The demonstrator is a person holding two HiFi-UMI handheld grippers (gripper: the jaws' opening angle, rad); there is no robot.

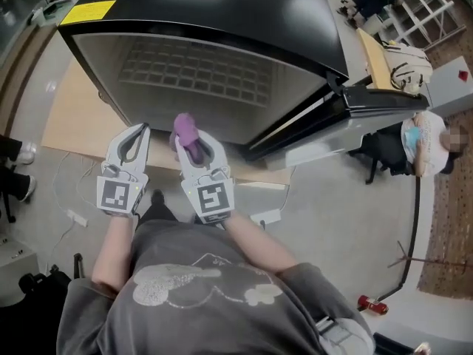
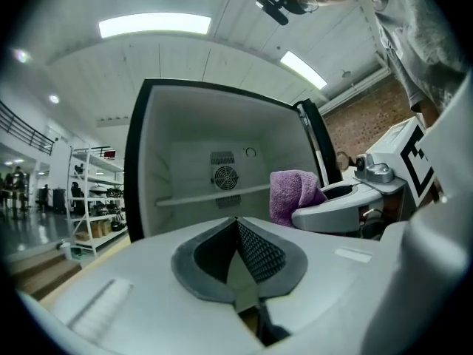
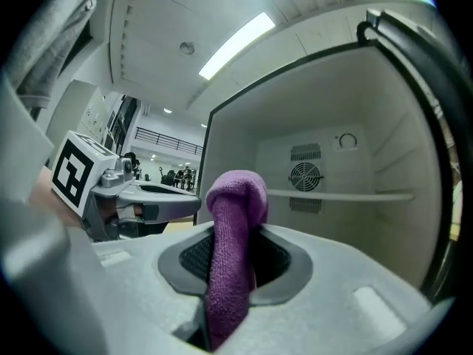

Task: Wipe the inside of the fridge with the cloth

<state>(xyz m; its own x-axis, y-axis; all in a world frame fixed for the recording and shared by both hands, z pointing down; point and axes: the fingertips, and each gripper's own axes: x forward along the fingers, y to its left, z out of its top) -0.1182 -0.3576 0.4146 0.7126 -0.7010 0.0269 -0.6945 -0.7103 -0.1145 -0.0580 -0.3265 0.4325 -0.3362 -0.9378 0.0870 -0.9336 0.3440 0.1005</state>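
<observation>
A black fridge [image 1: 222, 6] stands open in front of me, its white inside [image 1: 199, 72] empty, with a wire shelf [image 1: 188, 69], a thin shelf bar [image 2: 214, 196] and a small fan [image 3: 303, 174] on the back wall. My right gripper [image 1: 194, 140] is shut on a purple cloth [image 1: 185, 132], which sticks up between its jaws just outside the fridge's lower edge. The purple cloth [image 3: 230, 242] fills the right gripper view's middle. My left gripper [image 1: 133, 143] is beside it, shut with nothing in it; its pads [image 2: 255, 251] meet.
The fridge door [image 1: 347, 113] hangs open to the right. A white power strip [image 1: 74, 217] and cables lie on the grey floor at left. A seated person [image 1: 421, 143] and a wooden board [image 1: 373, 58] are at far right. Metal shelving [image 2: 92, 198] stands in the left gripper view.
</observation>
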